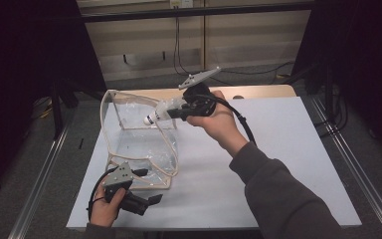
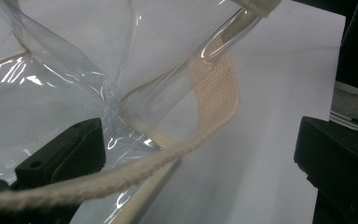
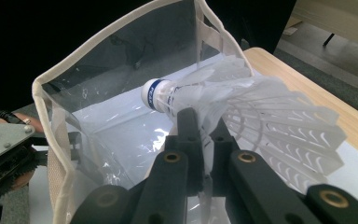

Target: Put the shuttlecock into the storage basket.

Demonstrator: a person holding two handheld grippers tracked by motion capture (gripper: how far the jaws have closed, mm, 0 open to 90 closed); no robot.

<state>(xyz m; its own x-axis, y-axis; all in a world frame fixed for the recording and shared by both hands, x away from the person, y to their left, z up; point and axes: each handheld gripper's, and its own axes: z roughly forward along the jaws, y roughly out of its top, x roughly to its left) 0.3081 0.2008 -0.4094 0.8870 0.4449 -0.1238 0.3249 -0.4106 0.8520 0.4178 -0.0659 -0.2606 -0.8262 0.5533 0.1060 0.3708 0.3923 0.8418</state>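
Lab recording booth: black curtains (image 1: 20, 74), metal rails (image 1: 40, 174), white table (image 1: 288, 149).

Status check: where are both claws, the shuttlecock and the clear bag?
Right claw shut on shuttlecock, at clear bag mouth. Left claw open, around bag's corner and strap. Nothing blocking.

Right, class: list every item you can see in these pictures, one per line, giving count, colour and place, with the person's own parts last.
Bag: one, clear plastic with cream trim and cream handle, standing open on the sheet's left part.
Shuttlecock: one, white with a blue band, held at the bag's mouth.
Sheet: one, white, covering the table.
Table: one, light wood, showing at the far edge.
Left gripper: one, black, near the bag's front corner; jaws apart in its own view.
Right gripper: one, black, shut on the shuttlecock's feathers.
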